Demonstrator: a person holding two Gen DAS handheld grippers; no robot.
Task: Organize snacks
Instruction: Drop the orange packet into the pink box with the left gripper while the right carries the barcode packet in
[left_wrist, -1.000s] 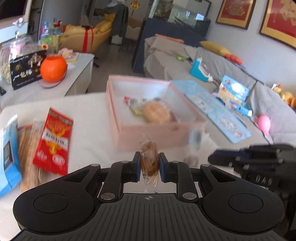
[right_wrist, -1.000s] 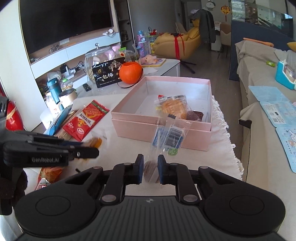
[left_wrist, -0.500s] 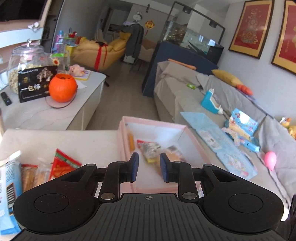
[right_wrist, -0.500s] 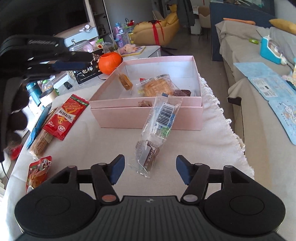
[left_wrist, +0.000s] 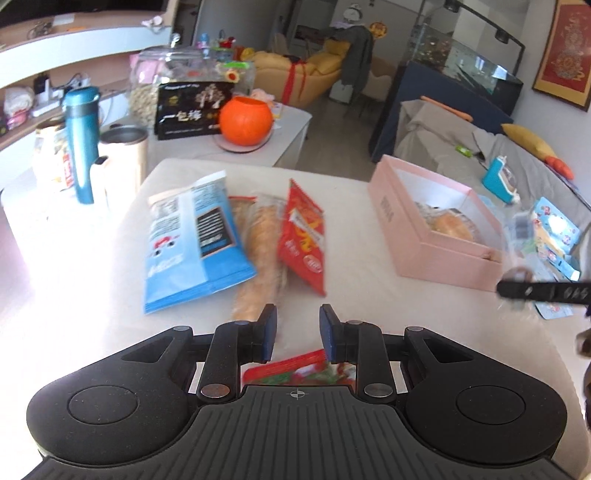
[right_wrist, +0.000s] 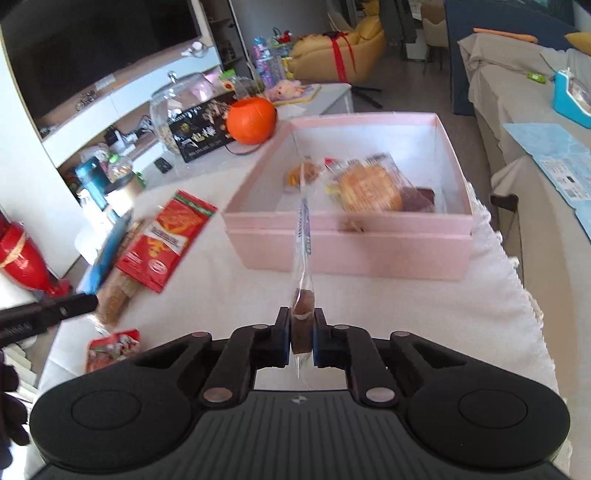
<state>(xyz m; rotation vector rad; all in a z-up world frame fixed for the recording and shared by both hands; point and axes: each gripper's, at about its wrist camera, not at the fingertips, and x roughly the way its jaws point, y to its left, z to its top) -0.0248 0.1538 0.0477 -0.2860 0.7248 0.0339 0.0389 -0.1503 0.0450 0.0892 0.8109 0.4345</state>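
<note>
My left gripper (left_wrist: 298, 314) hangs open and empty over the white table, just above a small red packet (left_wrist: 295, 369). Ahead of it lie a blue bag (left_wrist: 192, 240), a long biscuit packet (left_wrist: 258, 251) and a red snack packet (left_wrist: 303, 236). The pink box (left_wrist: 436, 221) stands to the right. My right gripper (right_wrist: 301, 317) is shut on a clear-wrapped brown snack (right_wrist: 303, 295), held edge-on in front of the pink box (right_wrist: 347, 243). A wrapped bun (right_wrist: 369, 188) and a small brown snack (right_wrist: 304, 171) lie inside the box. The left gripper (right_wrist: 74, 304) shows at the left edge.
A side table behind holds an orange pumpkin pot (left_wrist: 245, 120), a black box (left_wrist: 192, 107), a glass jar (left_wrist: 147, 88), a blue bottle (left_wrist: 82, 140) and a metal cup (left_wrist: 123, 147). The tablecloth's fringed edge (right_wrist: 517, 295) borders a grey sofa (right_wrist: 535, 92) on the right.
My left gripper let the small brown snack go into the pink box and swung left to the pile of packets. My right gripper opened, then shut again on the clear-wrapped snack.
</note>
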